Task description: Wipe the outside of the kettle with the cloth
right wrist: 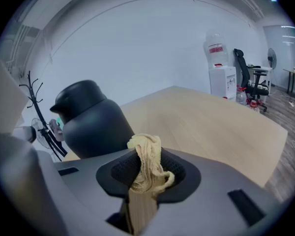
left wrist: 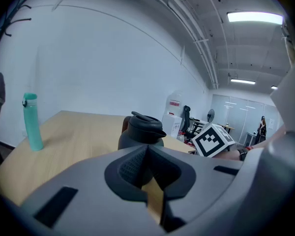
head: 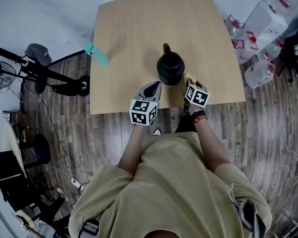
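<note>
A black kettle (head: 170, 69) stands near the front edge of the wooden table (head: 139, 29). My left gripper (head: 153, 89) sits just to the kettle's front left, shut with nothing between its jaws. In the left gripper view the kettle (left wrist: 142, 131) rises right behind the shut jaws (left wrist: 147, 151). My right gripper (head: 190, 86) is at the kettle's front right, shut on a bunched yellow cloth (head: 188, 77). The right gripper view shows the cloth (right wrist: 147, 159) pinched in the jaws (right wrist: 145, 168), with the kettle (right wrist: 91, 119) close on the left, apart from the cloth.
A teal bottle (head: 97, 54) stands at the table's left edge, also in the left gripper view (left wrist: 32, 122). Water jugs (head: 260, 73) crowd the floor to the right. A fan stand (head: 39, 73) lies to the left. A water dispenser (right wrist: 221, 68) stands by the far wall.
</note>
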